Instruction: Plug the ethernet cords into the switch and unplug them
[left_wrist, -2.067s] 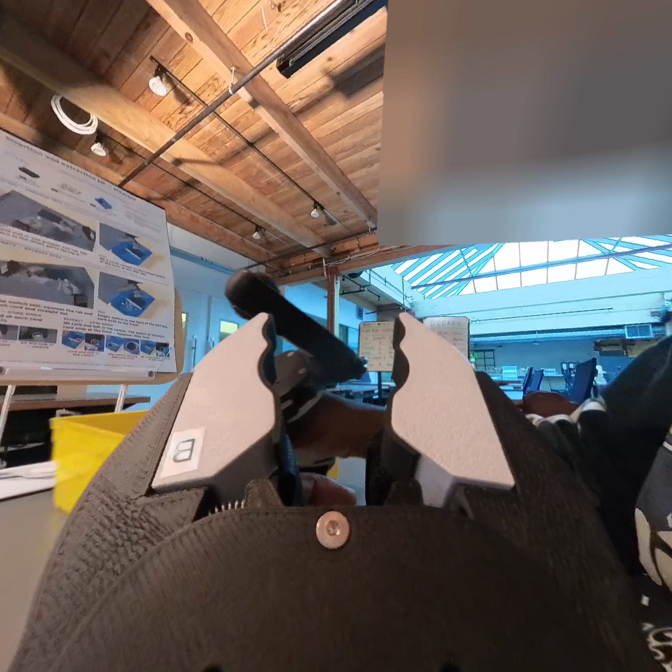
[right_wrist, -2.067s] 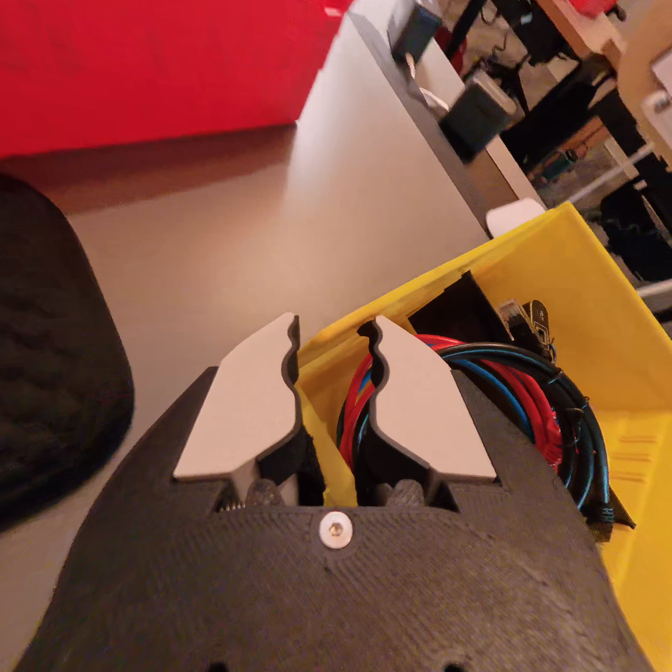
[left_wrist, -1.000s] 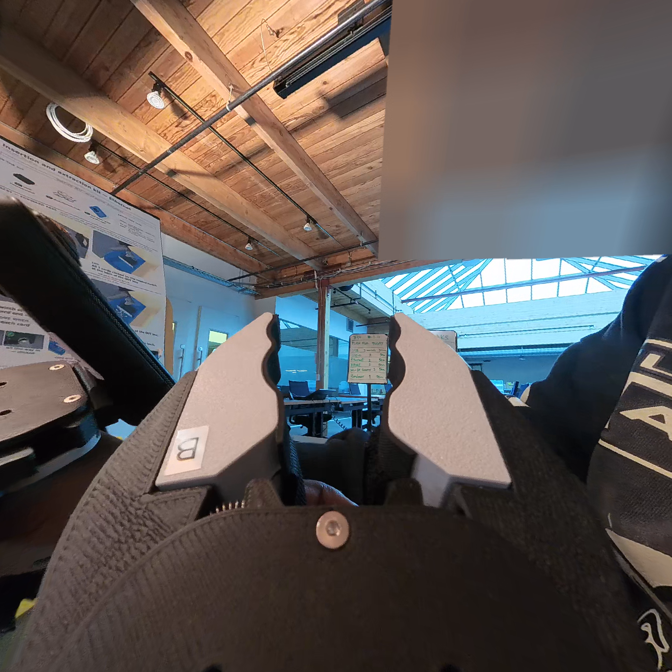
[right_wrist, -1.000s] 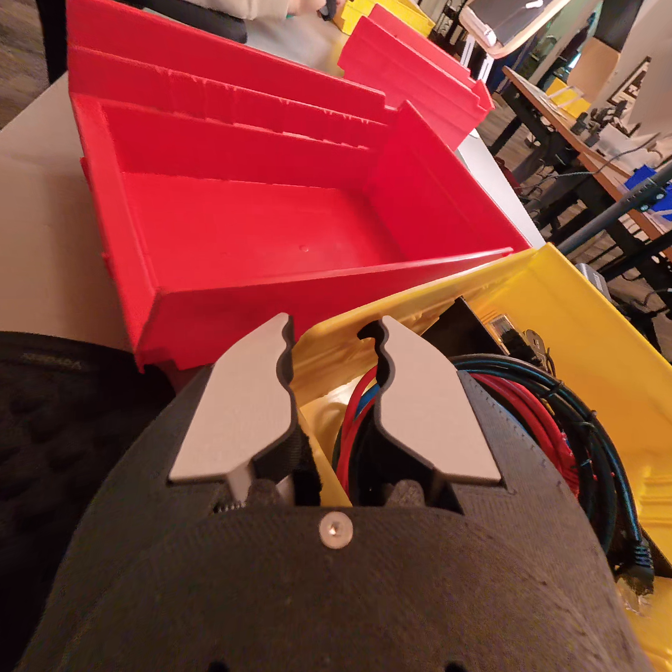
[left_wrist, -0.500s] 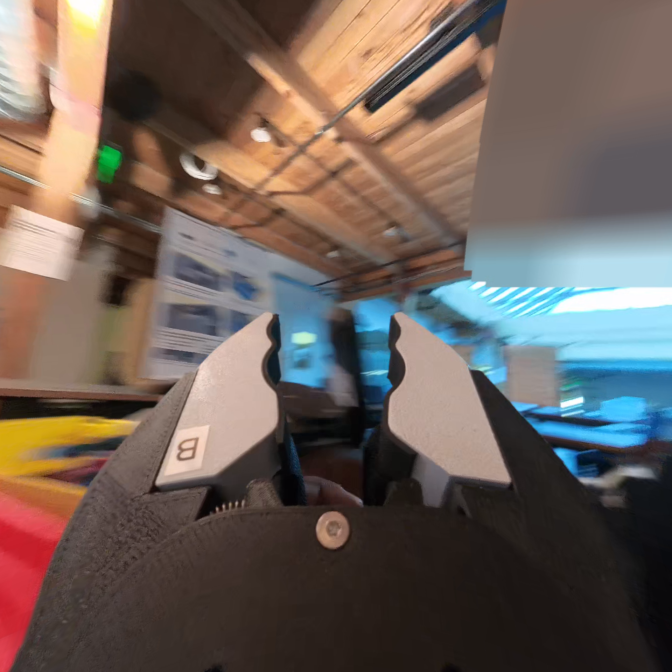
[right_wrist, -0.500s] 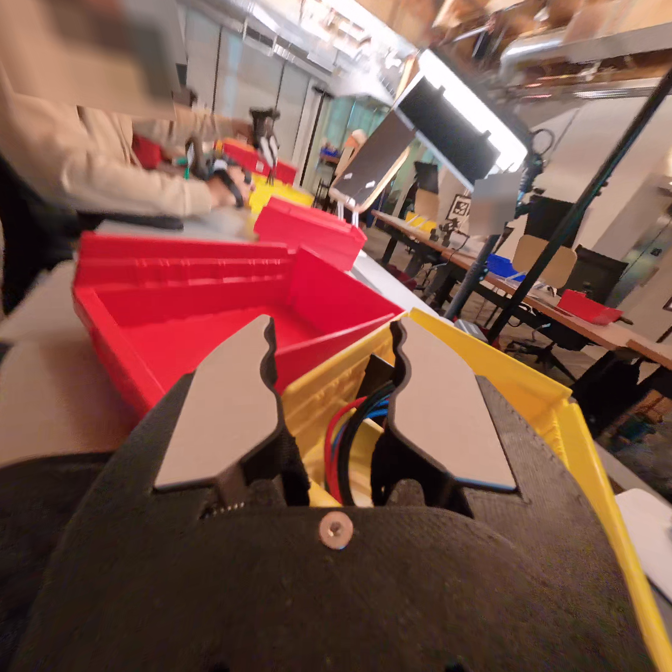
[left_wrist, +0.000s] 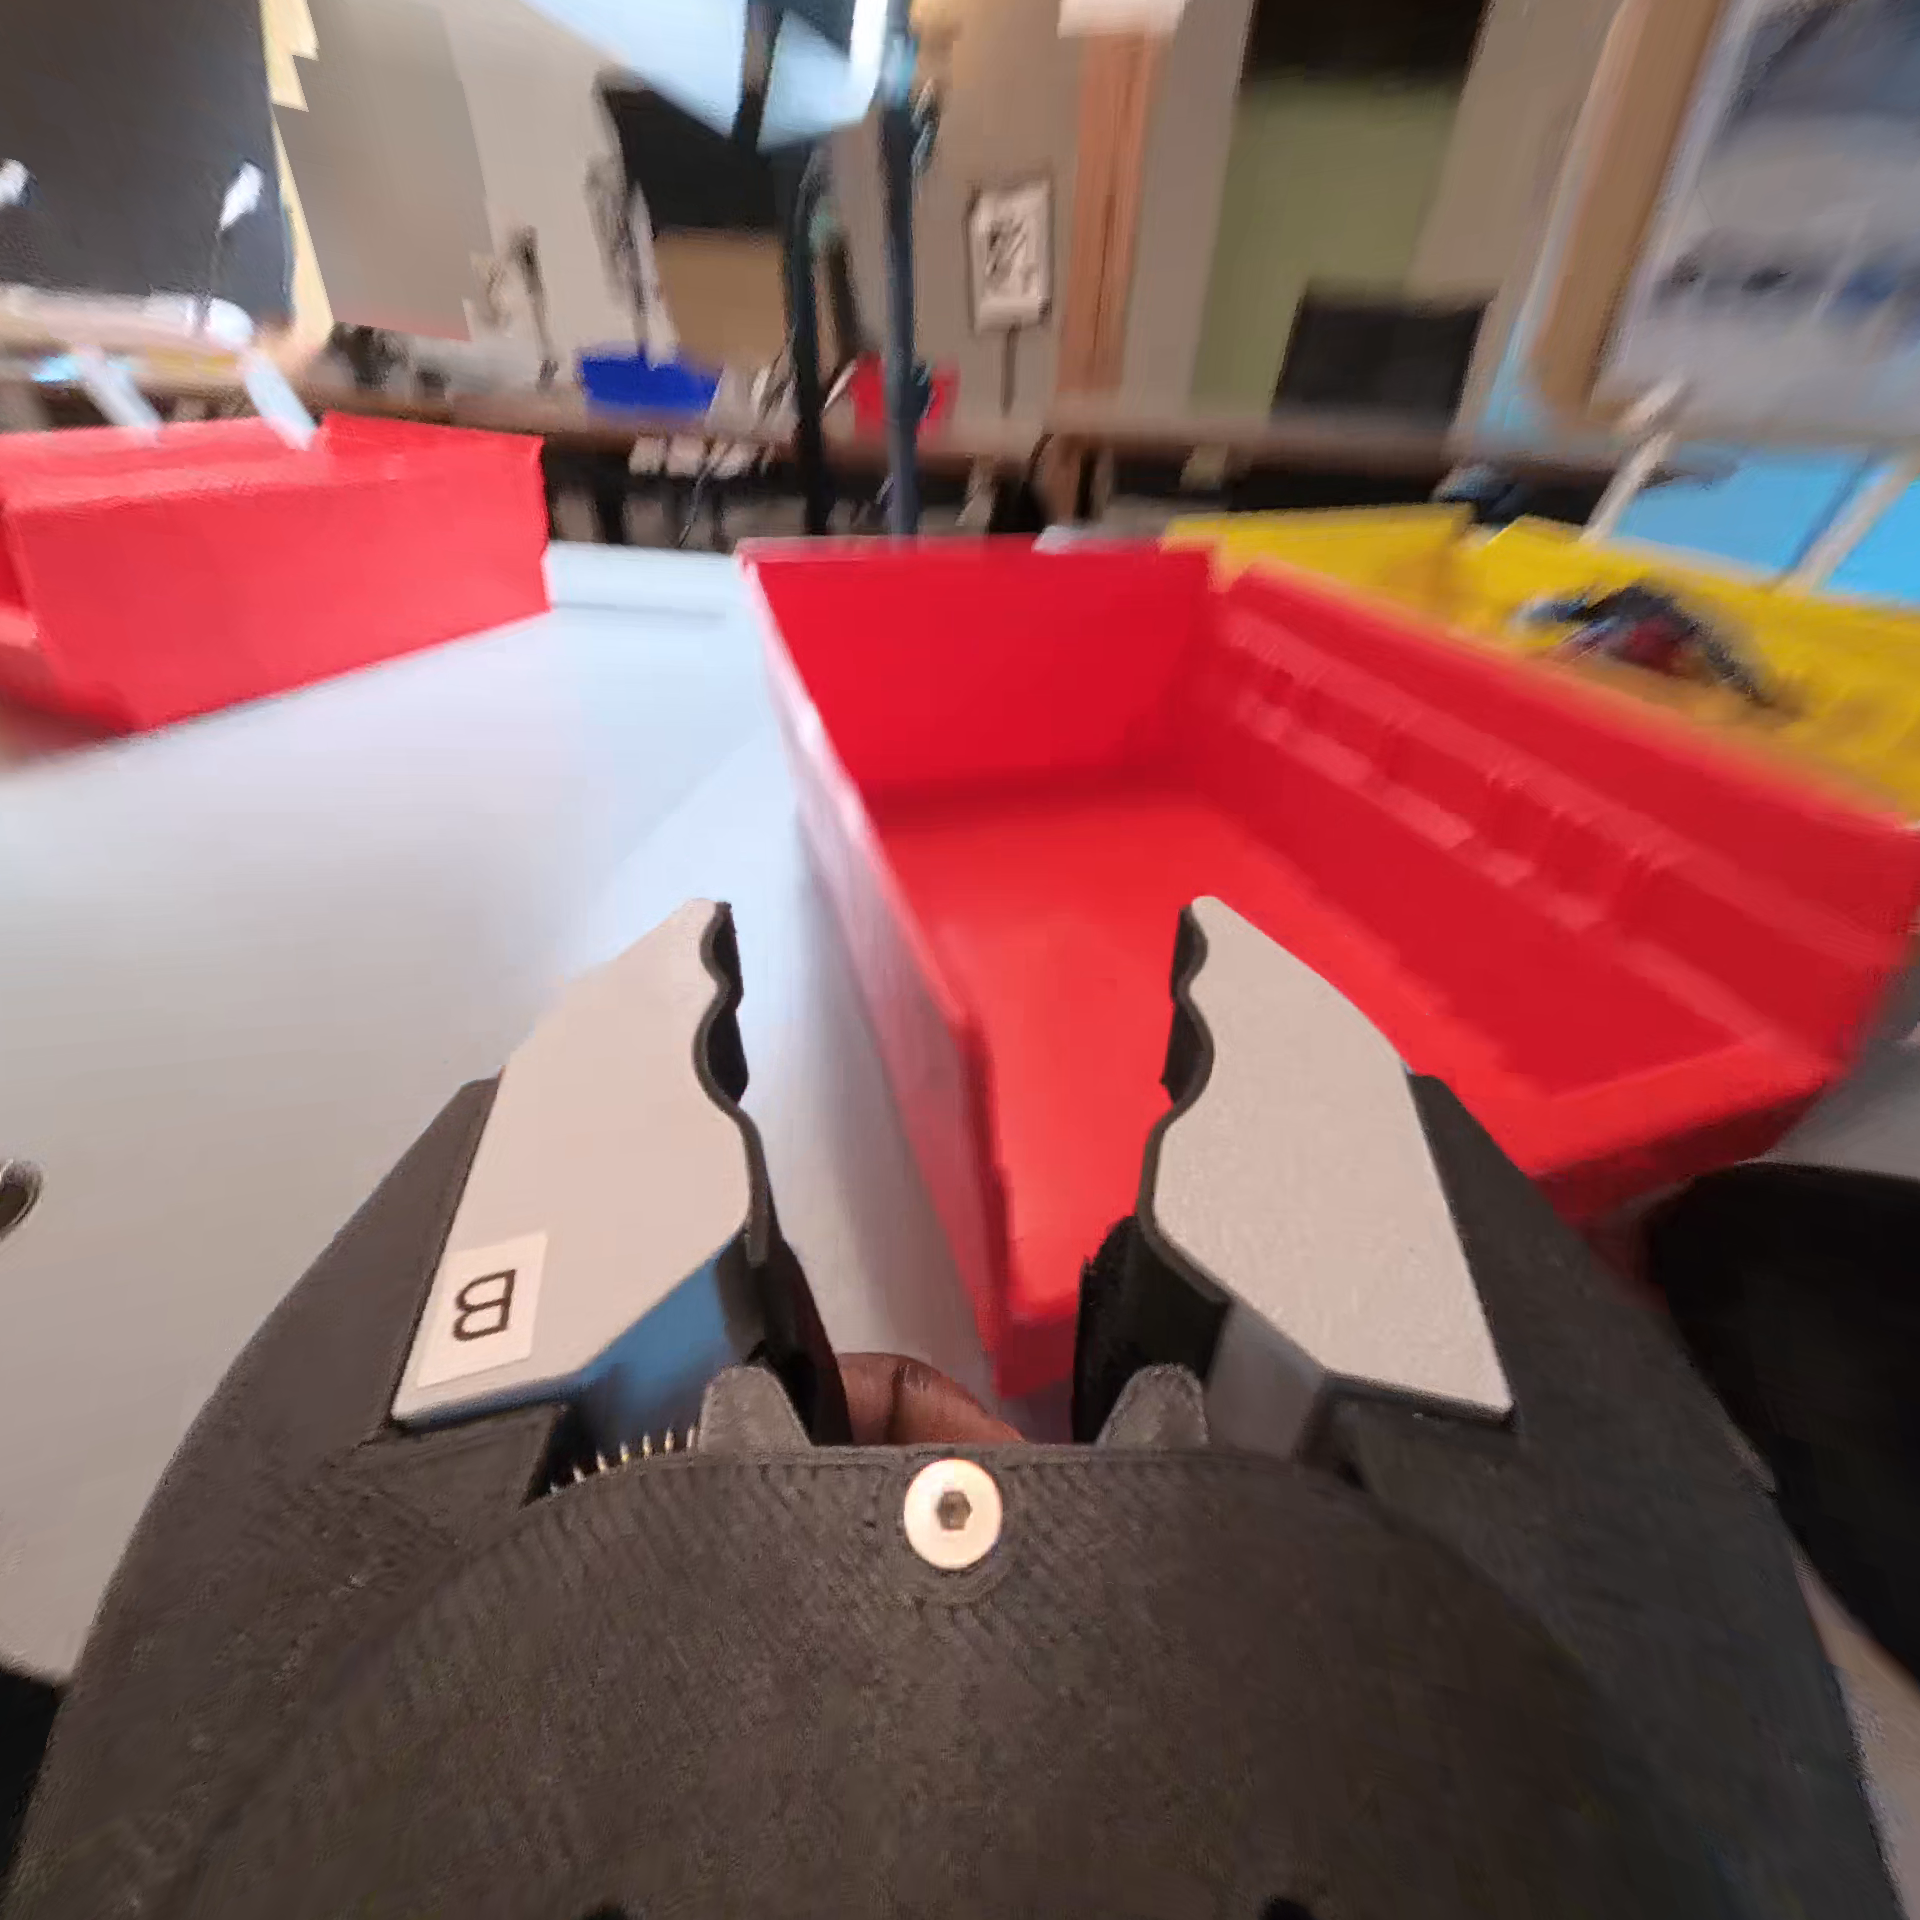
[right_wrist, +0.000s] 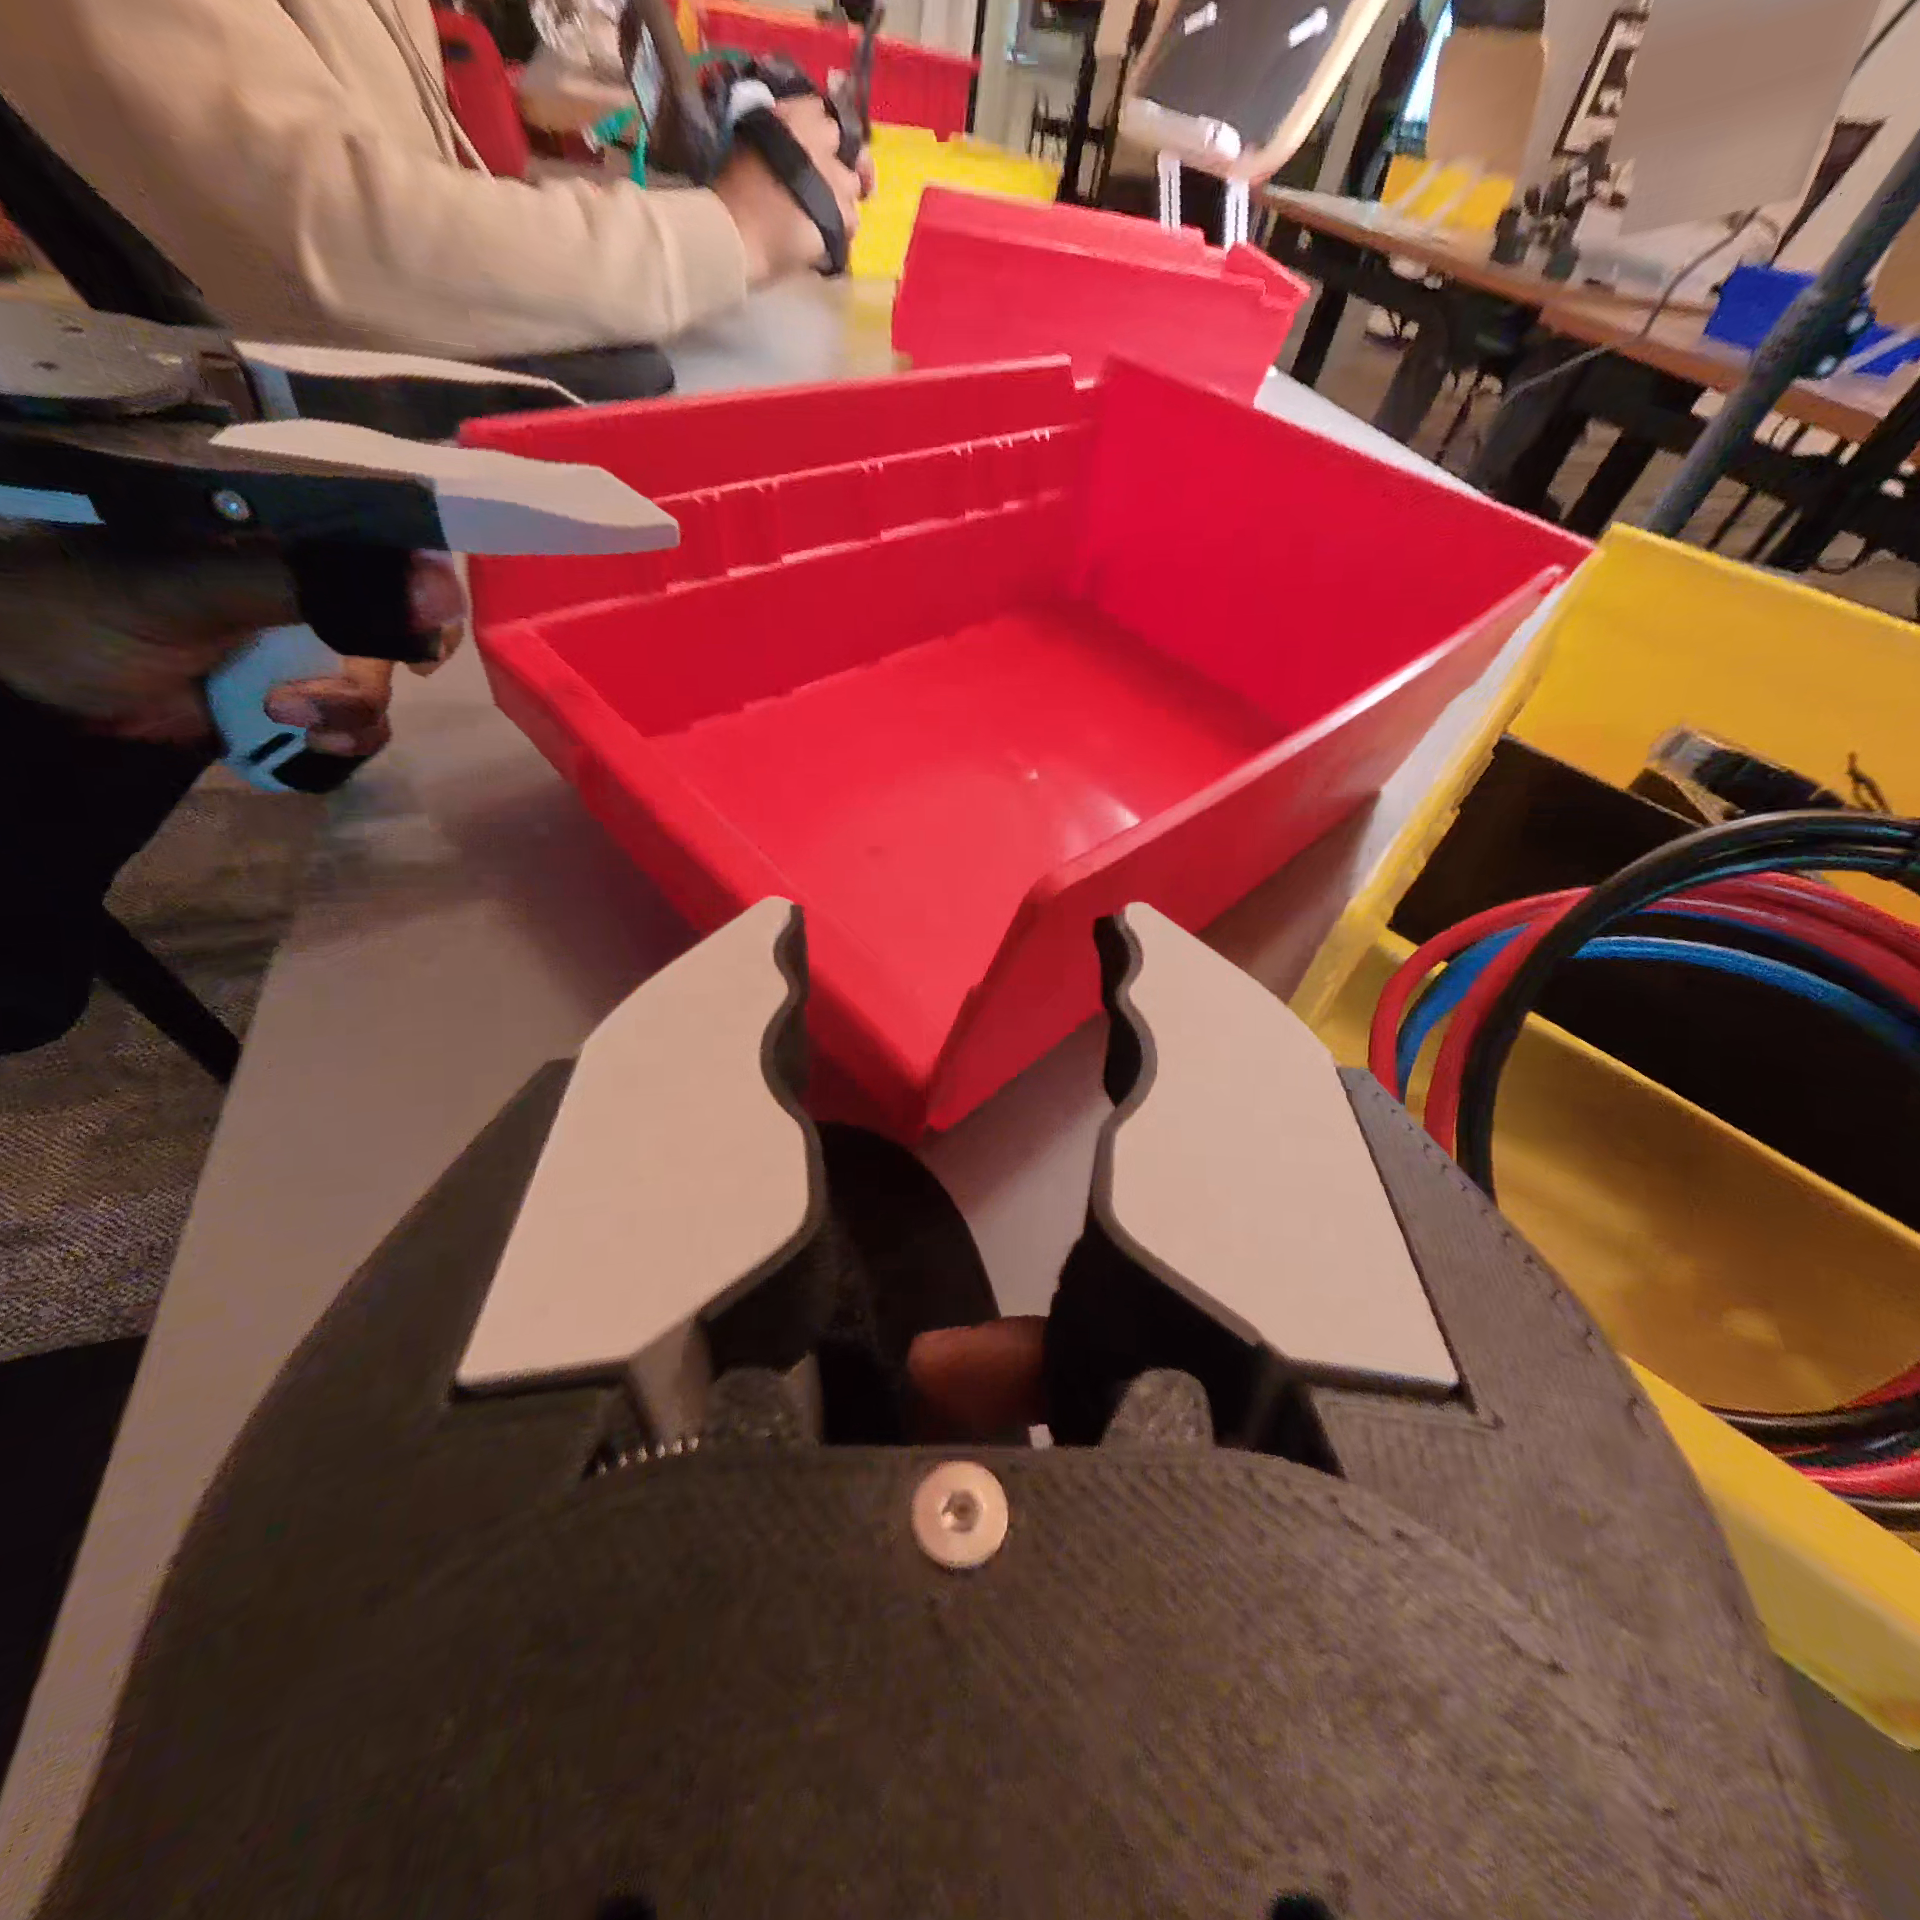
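Observation:
Coiled red, blue and black ethernet cords (right_wrist: 1662, 935) lie in a yellow bin (right_wrist: 1662, 1247) at the right of the right wrist view, next to a black box-shaped device (right_wrist: 1538, 821). My right gripper (right_wrist: 951, 920) is open and empty, above the table, just left of that bin and pointing at the near corner of an empty red bin (right_wrist: 935, 727). My left gripper (left_wrist: 951, 914) is open and empty over the red bin's (left_wrist: 1143, 935) left wall. It also shows side-on in the right wrist view (right_wrist: 582, 520). The yellow bin (left_wrist: 1558, 582) and blurred cords (left_wrist: 1642, 623) lie far right.
A grey table (left_wrist: 364, 883) carries the bins. A second red bin (left_wrist: 260, 561) stands at the far left. A person in a beige sleeve (right_wrist: 416, 208) works with other grippers at the table's far end. Desks and stands fill the background.
The left view swung from the ceiling down to the table, and its jaws opened wider. The right gripper came off the yellow bin's wall, which it straddled, and now faces the red bin.

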